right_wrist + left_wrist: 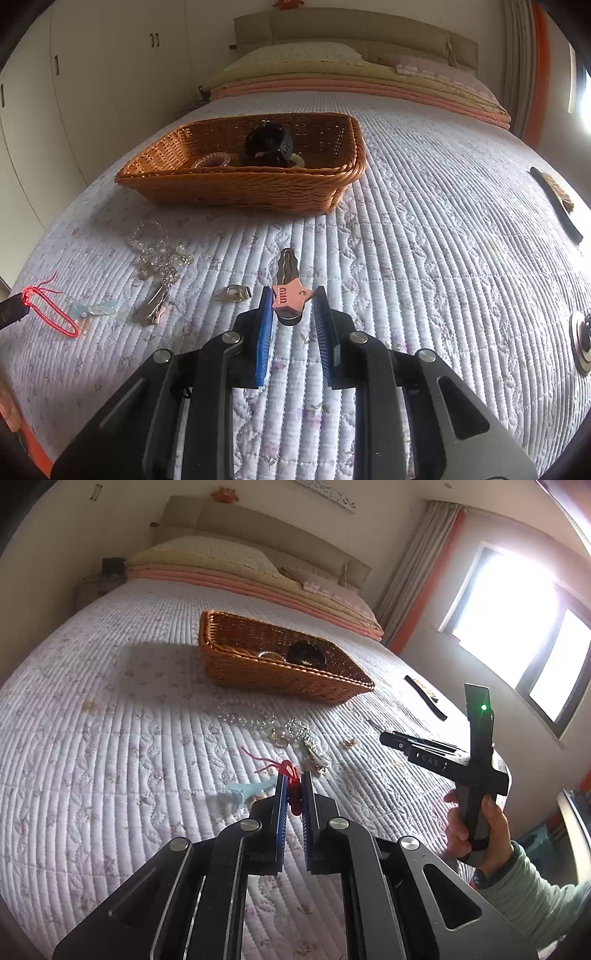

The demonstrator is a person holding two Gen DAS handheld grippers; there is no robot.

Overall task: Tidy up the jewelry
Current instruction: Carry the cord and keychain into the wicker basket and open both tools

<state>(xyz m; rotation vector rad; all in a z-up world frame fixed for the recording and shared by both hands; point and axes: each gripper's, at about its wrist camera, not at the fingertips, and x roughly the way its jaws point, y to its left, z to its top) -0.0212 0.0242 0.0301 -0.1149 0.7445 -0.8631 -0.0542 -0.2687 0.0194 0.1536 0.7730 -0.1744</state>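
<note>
On the quilted bedspread point(110, 738), as seen from the left wrist view, a wicker basket point(236, 664) is set as the reference point. Nearer the camera than the basket, the left gripper point(293, 779) is found closed on a red cord bracelet point(290, 771), whose loose ends trail toward the basket. A cluster of clear beads and metal pieces point(295, 734) is noted between the basket and the gripper, on the quilt. To the right of the basket, the right gripper point(391, 737) is held in a hand point(476, 830).

Seen from the right wrist view, the right gripper point(293, 295) is recorded gripping a pink star hair clip point(291, 295), in front of the basket point(236, 188). Its pads are pressed on the star's points. Inside the basket a dark round object point(267, 144) and a pale ring point(210, 160) are observed. Left of the clip, a small metal piece point(238, 292) lies on the quilt.
</note>
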